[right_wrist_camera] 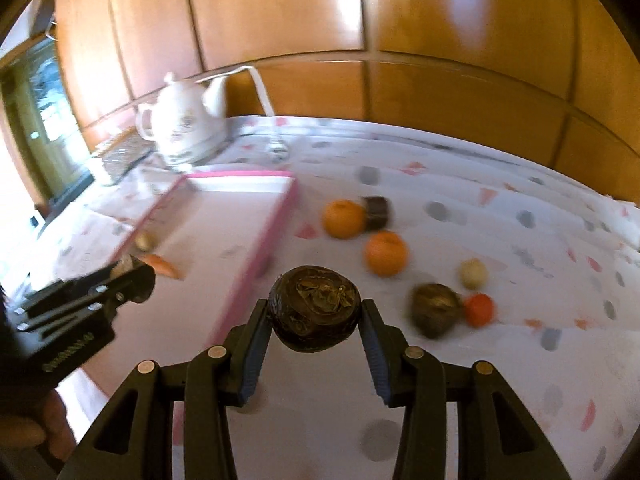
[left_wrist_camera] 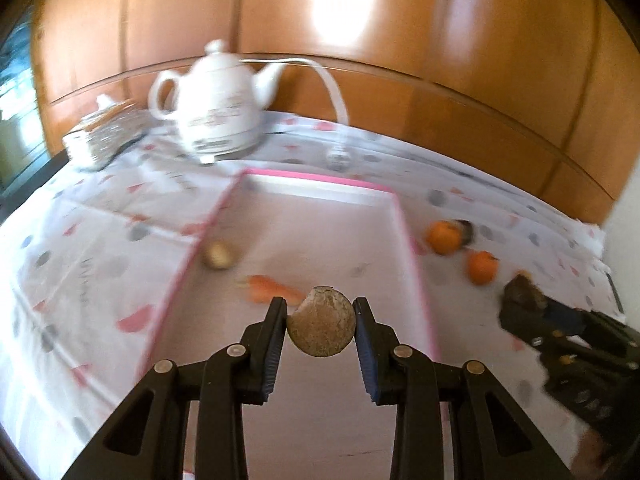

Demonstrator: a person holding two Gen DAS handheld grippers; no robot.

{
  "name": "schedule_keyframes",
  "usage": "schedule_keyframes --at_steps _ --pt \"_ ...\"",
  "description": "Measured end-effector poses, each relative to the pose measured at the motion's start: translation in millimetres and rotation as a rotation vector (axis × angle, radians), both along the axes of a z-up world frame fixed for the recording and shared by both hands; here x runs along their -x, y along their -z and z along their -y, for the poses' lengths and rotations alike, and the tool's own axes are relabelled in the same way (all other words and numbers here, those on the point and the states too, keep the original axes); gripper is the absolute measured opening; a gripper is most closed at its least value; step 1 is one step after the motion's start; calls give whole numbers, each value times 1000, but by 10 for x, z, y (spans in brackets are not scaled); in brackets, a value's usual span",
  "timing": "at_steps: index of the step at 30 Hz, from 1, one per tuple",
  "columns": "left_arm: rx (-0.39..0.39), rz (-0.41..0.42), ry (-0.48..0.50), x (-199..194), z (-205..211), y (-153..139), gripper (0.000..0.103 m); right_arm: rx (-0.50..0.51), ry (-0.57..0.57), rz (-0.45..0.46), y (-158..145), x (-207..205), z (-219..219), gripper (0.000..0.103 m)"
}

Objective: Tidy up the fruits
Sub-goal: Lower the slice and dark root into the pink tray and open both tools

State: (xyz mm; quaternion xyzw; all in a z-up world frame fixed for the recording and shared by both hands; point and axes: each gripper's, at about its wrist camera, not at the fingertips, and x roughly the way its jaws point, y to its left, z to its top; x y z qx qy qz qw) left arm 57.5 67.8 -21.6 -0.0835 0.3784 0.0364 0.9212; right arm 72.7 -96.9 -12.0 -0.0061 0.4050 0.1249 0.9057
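Note:
My left gripper (left_wrist_camera: 321, 307) is shut on a small round tan fruit (left_wrist_camera: 321, 322), held above the pink-rimmed white tray (left_wrist_camera: 316, 178). Inside the tray lie a pale round fruit (left_wrist_camera: 218, 255) and a carrot (left_wrist_camera: 269, 289). My right gripper (right_wrist_camera: 314, 306) is shut on a dark brown round fruit (right_wrist_camera: 314, 307), held over the cloth just right of the tray (right_wrist_camera: 286, 208). On the cloth to the right lie two oranges (right_wrist_camera: 344, 218) (right_wrist_camera: 386, 253), a dark cut fruit (right_wrist_camera: 377, 210), another brown fruit (right_wrist_camera: 435, 309), a pale fruit (right_wrist_camera: 473, 273) and a small red-orange fruit (right_wrist_camera: 479, 309). The left gripper (right_wrist_camera: 132, 270) shows at the left.
A white teapot (left_wrist_camera: 218, 110) with a white cord (left_wrist_camera: 334, 88) stands behind the tray, beside a patterned box (left_wrist_camera: 102, 136). Wooden panelling (left_wrist_camera: 460, 60) closes off the back. The dotted tablecloth (right_wrist_camera: 500, 360) covers the table. A hand (right_wrist_camera: 28, 432) shows at the lower left.

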Motion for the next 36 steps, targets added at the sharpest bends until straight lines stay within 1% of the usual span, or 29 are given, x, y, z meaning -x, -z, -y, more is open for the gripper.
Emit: schedule_keyframes --at_steps 6,8,9,10,12,14,17,20,25,30,34,36 --pt "10 -20 -107 68 -382 90 34 -67 -138 -21 -98 -122 -534 45" --pt "5 -18 -128 83 -431 88 40 -67 -164 -23 -106 -153 -671 45" --pt "4 -13 -135 90 -445 77 47 -60 -176 -24 -97 -171 -744 45" --pt "6 -9 -141 101 -459 68 54 -55 -185 -25 -86 -182 -808 47" --pt "6 6 -163 150 -492 24 61 -50 -197 -30 -73 -175 -881 52" --pt "-1 15 -174 167 -502 -11 65 -49 -197 -25 -72 -152 -930 55" --pt "-2 20 -181 177 -508 -42 66 -38 -189 -21 -80 -98 -923 55" --pt "6 20 -186 185 -503 -46 74 -33 -174 -17 -75 -50 -887 55" --pt "15 22 -182 206 -470 -37 81 -14 -144 -14 -37 30 -837 55" --pt "5 20 -172 221 -403 -24 84 7 -97 -7 1 84 -760 55" --pt "10 12 -148 225 -332 -5 84 10 -58 -5 19 119 -676 55" --pt "0 10 -133 225 -286 -2 84 7 -42 -5 26 133 -630 55"
